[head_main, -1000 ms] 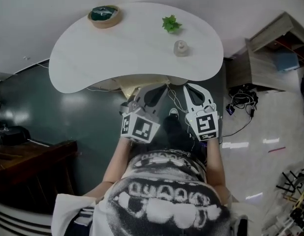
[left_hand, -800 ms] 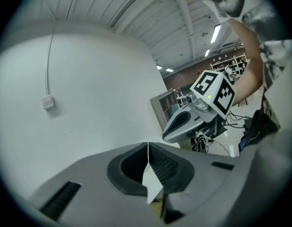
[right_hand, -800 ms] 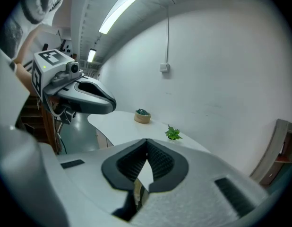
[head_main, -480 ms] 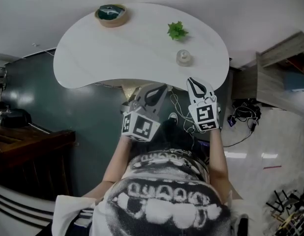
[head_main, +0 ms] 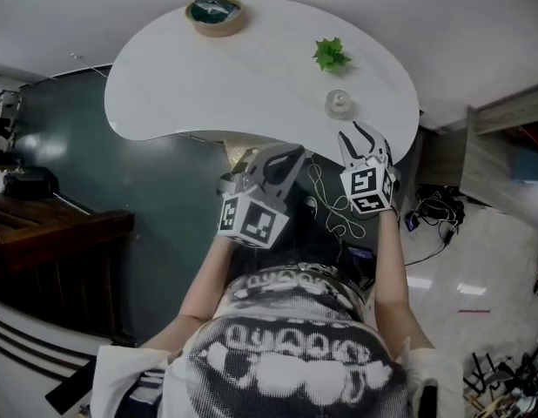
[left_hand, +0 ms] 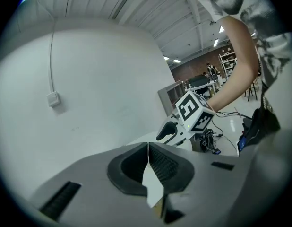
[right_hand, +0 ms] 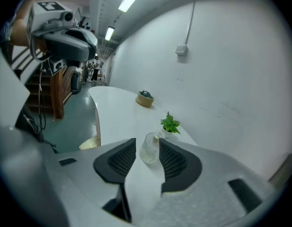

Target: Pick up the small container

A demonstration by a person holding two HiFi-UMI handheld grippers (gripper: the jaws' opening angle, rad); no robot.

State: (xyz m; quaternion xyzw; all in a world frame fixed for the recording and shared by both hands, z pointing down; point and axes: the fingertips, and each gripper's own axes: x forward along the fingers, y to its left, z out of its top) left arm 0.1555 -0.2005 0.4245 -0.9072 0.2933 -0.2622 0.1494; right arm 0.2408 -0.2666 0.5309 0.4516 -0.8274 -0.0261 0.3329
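Note:
The small container is a clear glass jar standing near the right end of the white table. My right gripper hovers at the table's near edge, just short of the jar, and its jaws are opening. In the right gripper view the jar shows in the gap ahead of the right gripper, with neither pad touching it. My left gripper is held lower over the floor in front of the table. In the left gripper view the left gripper is shut with nothing in it.
A small green plant stands just beyond the jar. A round bowl with dark contents sits at the table's far left. Cables lie on the floor to the right, beside a wooden desk. Dark wooden furniture stands at the left.
My right gripper has moved forward to the table's edge near the jar and its jaws have parted. The left gripper has stayed in place and shut.

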